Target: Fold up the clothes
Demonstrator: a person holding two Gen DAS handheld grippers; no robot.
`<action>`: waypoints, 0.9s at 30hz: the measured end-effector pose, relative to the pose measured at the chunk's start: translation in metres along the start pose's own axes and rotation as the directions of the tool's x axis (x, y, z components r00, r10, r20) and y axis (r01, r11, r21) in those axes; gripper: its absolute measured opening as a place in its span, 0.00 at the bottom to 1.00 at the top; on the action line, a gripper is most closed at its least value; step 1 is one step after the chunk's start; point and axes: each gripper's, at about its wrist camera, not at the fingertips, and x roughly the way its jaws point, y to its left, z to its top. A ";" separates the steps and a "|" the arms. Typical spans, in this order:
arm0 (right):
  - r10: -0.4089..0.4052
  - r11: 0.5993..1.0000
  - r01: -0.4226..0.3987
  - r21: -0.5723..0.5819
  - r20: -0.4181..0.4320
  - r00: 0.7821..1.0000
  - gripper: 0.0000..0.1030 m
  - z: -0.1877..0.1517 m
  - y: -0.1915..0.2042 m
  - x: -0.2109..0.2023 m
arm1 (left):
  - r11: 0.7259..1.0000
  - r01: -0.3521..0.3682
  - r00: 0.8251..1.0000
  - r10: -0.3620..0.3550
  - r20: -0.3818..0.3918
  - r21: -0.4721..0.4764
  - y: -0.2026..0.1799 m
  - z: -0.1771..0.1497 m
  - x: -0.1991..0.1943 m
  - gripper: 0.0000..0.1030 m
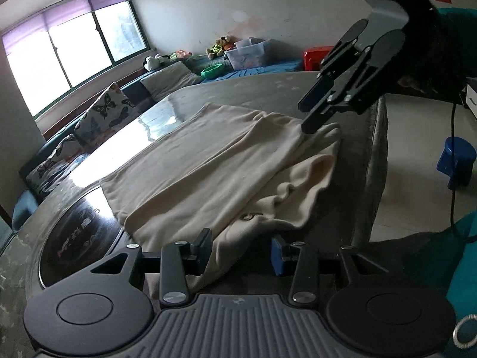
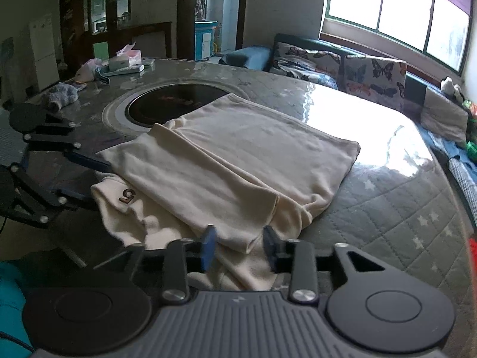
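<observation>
The cream garment [image 2: 226, 161] is lying partly folded on the quilted table [image 2: 396, 208], with the left gripper [image 1: 240, 252] and right gripper [image 2: 238, 249] each spreading open fingers around its near edge, neither clamping it.

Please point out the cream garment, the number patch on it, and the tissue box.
cream garment [image 2: 238, 161]: right wrist view, on its folded top layer.
number patch [image 2: 127, 194]: right wrist view, on the digit.
tissue box [image 2: 125, 59]: right wrist view, on its front side.
</observation>
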 end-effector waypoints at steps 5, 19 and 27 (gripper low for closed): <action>0.018 0.998 -0.018 -0.068 -0.001 1.000 0.50 -0.003 0.006 -0.011 | 1.000 0.009 1.000 -0.009 0.014 0.006 -0.001 0.003 0.004 0.36; 0.080 0.975 -0.079 -0.206 -0.005 0.997 0.57 -0.007 0.026 -0.005 | 0.976 0.041 0.998 -0.029 0.057 -0.215 0.048 0.030 0.020 0.09; 0.094 0.975 -0.089 -0.203 0.015 0.995 0.39 0.006 0.022 0.024 | 0.964 0.055 0.998 -0.045 0.042 -0.261 0.062 0.032 0.034 0.09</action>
